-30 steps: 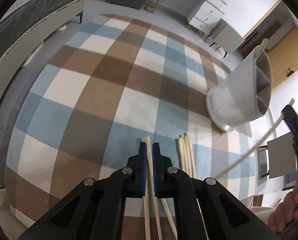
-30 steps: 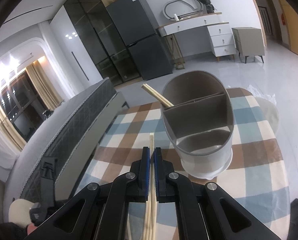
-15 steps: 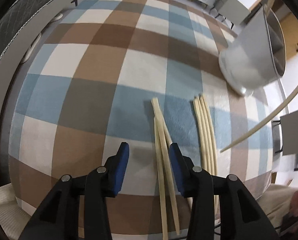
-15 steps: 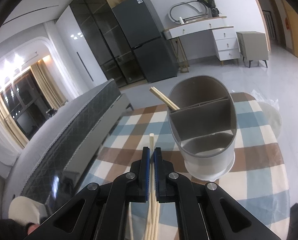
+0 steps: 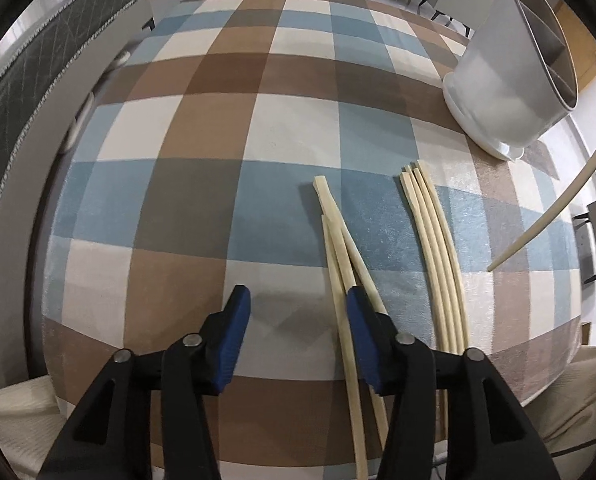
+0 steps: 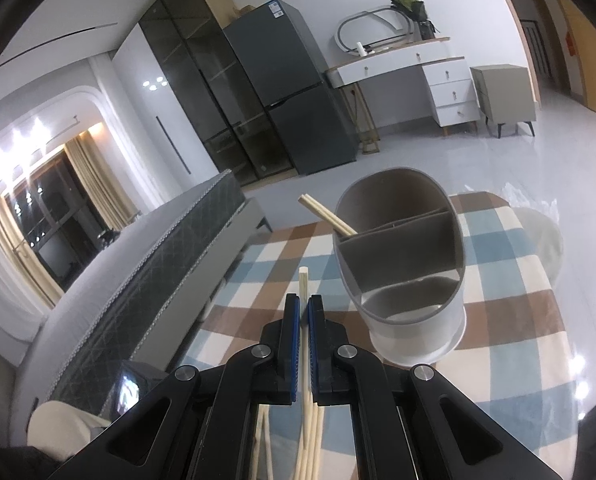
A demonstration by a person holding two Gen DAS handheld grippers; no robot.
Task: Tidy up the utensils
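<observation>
My left gripper [image 5: 295,304] is open and empty, low over the checked tablecloth [image 5: 217,128]. Three loose chopsticks [image 5: 336,236] lie crossing by its right finger [image 5: 364,320]. A bundle of several chopsticks [image 5: 432,232] lies further right. The white divided utensil holder [image 5: 502,80] stands at the far right. My right gripper [image 6: 304,312] is shut on one chopstick [image 6: 304,284], held in the air left of the holder [image 6: 414,304]; it also shows in the left wrist view [image 5: 554,212]. Two chopsticks [image 6: 326,214] lean in the holder's back compartment.
A grey quilted sofa [image 6: 145,280] runs along the table's left side. A dark fridge [image 6: 289,100], a white desk [image 6: 410,76] and a grey cabinet [image 6: 502,92] stand across the room. The table's near edge [image 5: 257,456] is just under my left gripper.
My left gripper has opened, let go of its chopstick and drawn back. My right gripper has lifted its chopstick slightly, still shut on it.
</observation>
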